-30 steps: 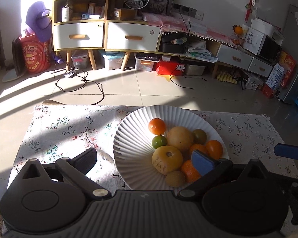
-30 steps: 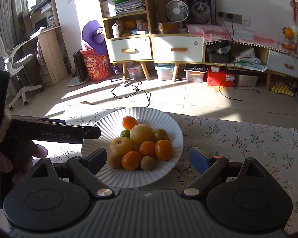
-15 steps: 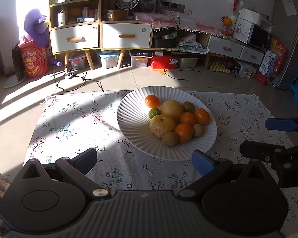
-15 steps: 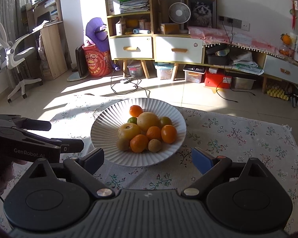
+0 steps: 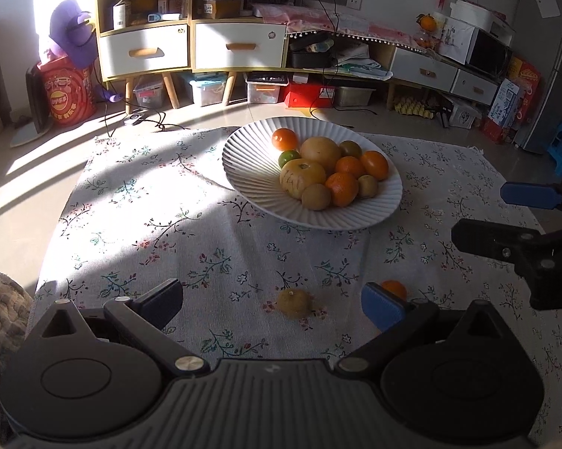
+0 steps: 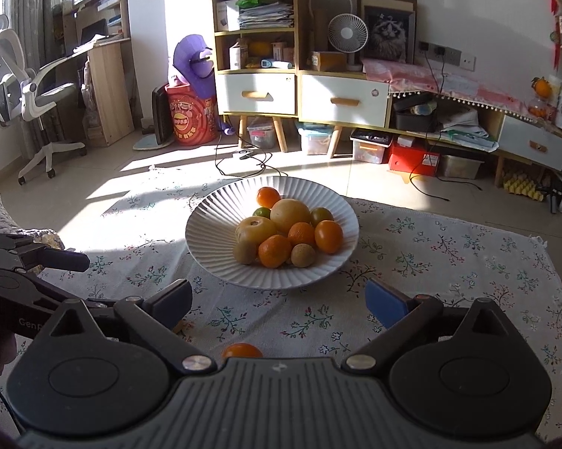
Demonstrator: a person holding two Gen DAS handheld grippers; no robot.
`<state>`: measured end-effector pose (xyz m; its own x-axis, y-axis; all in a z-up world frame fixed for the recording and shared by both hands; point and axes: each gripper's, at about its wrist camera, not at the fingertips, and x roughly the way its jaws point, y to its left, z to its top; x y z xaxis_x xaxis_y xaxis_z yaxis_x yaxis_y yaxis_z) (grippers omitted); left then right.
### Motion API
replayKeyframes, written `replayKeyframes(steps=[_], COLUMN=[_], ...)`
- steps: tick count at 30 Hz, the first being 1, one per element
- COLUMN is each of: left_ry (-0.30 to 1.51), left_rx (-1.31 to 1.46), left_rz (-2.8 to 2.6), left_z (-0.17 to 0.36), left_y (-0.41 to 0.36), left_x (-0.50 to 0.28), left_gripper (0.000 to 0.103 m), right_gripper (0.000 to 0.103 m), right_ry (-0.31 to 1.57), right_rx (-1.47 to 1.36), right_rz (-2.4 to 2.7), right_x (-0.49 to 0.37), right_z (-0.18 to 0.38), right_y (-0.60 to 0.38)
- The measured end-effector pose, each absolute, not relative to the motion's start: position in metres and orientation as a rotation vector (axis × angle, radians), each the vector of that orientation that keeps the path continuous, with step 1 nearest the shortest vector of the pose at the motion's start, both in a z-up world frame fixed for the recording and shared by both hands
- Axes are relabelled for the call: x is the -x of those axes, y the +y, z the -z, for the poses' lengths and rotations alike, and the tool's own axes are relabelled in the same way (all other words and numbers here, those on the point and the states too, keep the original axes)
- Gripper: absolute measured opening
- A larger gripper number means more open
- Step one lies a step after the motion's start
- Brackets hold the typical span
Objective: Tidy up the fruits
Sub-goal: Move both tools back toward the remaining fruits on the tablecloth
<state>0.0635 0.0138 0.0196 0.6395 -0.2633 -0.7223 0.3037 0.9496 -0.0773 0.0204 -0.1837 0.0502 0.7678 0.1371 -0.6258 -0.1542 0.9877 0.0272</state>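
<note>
A white ribbed plate (image 5: pixel 243 172) (image 6: pixel 213 232) on the floral cloth holds several fruits: oranges (image 5: pixel 341 188), yellow round ones (image 5: pixel 302 177), kiwis and a green one. Near me two fruits lie loose on the cloth: a yellow-brown fruit (image 5: pixel 295 302) and a small orange (image 5: pixel 394 289) (image 6: pixel 242 351). My left gripper (image 5: pixel 273 299) is open, and the yellow-brown fruit lies between its fingers, untouched. My right gripper (image 6: pixel 281 299) is open and its jaws are still opening. The small orange shows just above its body, clear of the pads. Each gripper appears at the edge of the other's view.
The floral cloth (image 5: pixel 150 224) covers a low table, with tiled floor beyond its far edge. A knitted fabric (image 5: pixel 0 299) lies at the near left corner. Cabinets, boxes and cables (image 6: pixel 243 157) stand along the far wall, and an office chair (image 6: pixel 26 86) is at the left.
Both grippers have drawn back from the plate, which now sits farther off. The two loose fruits have come into view on the near cloth. The right jaws have spread slightly.
</note>
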Motion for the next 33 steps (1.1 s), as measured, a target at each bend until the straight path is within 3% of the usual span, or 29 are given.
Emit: replayKeyframes(steps=[12,33], left_ry=[0.809,1.007], left_rx=[-0.061,-0.204], left_rz=[0.354,0.514], left_z=[-0.013,0.018], left_y=[0.022,0.014], left_x=[-0.037,-0.003], left_gripper=[0.093,0.092], right_gripper=[0.102,0.102], right_ry=[0.663,0.776], right_rx=[0.103,0.157], right_rz=[-0.161,-0.185], right_x=[0.006,0.013], right_z=[-0.035,-0.002], right_y=[-0.189,-0.180])
